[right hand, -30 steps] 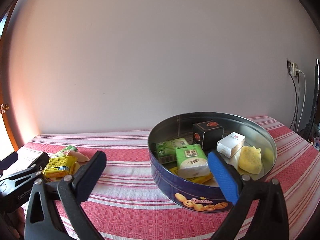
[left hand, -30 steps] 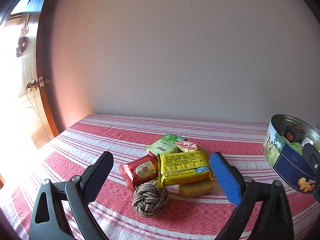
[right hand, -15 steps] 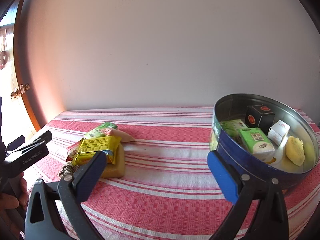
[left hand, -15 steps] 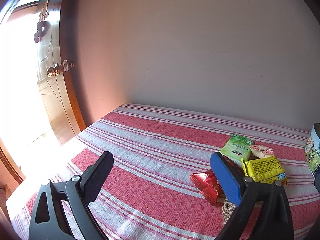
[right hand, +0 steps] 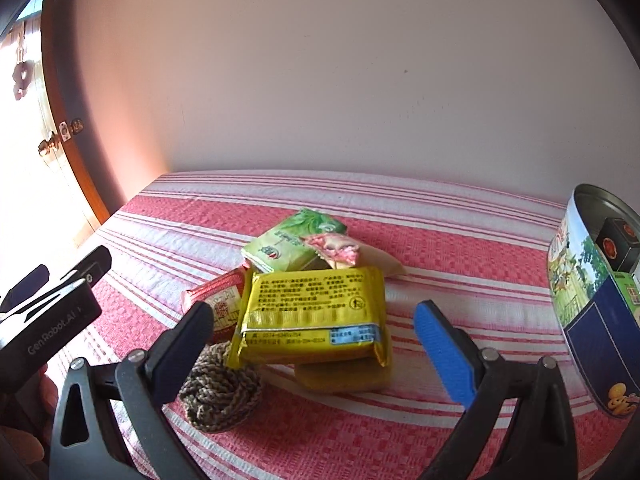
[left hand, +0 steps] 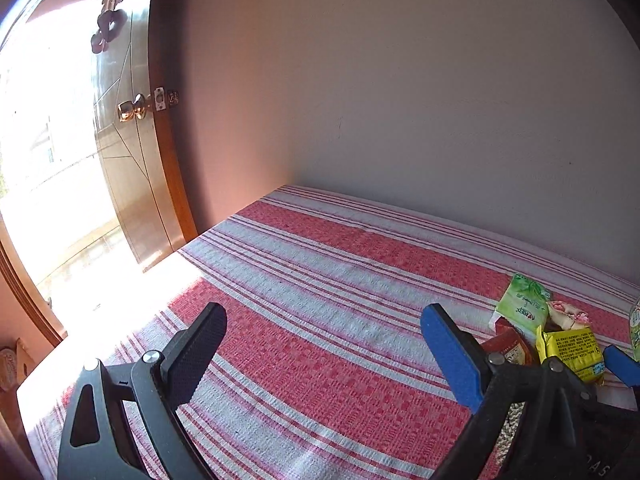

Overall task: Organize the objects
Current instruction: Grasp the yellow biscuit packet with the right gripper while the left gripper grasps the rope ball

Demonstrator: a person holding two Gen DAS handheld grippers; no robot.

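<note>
Left wrist view: the left gripper [left hand: 320,350] gapes empty over bare striped tablecloth [left hand: 320,280].
Right wrist view: the right gripper [right hand: 314,344], jaws spread, faces the yellow packet [right hand: 314,316] topping a loose pile; the tin [right hand: 592,300] holds a few items, so most sorting remains

A yellow packet [right hand: 316,316] lies flat atop a tan block [right hand: 344,376], touching a rope ball [right hand: 220,390], red packet [right hand: 218,304], green packet [right hand: 292,240] and pink packet [right hand: 332,248], well apart from the open tin [right hand: 592,300].
</note>
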